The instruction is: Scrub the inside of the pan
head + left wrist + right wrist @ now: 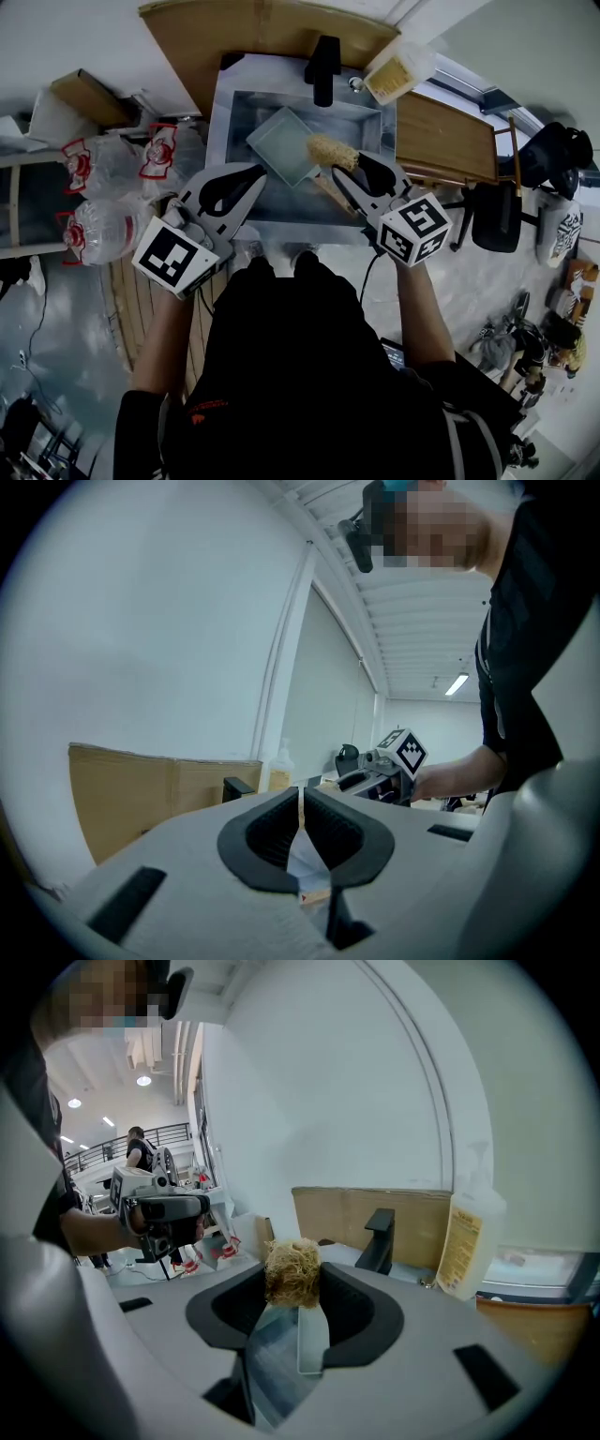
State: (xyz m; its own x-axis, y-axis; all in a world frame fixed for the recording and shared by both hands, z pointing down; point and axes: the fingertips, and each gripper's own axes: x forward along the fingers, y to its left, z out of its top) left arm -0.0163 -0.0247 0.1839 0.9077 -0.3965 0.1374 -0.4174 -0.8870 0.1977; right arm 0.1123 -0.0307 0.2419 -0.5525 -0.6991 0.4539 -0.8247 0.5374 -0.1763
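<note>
A pale green rectangular pan (284,142) is held tilted over the steel sink (361,120). My left gripper (253,174) is shut on the pan's near left rim; in the left gripper view the thin rim (301,810) stands pinched between the black pads. My right gripper (349,161) is shut on a yellowish fibrous scrubber (332,151), which rests against the pan's right edge. In the right gripper view the scrubber (292,1273) sits between the jaws with the pan (281,1346) just below it.
A black faucet (323,64) and a soap bottle (397,71) stand at the sink's back. Large water bottles (103,159) lie on the floor at left. A wooden counter (441,136) adjoins the sink at right, with a black chair (497,216) beyond.
</note>
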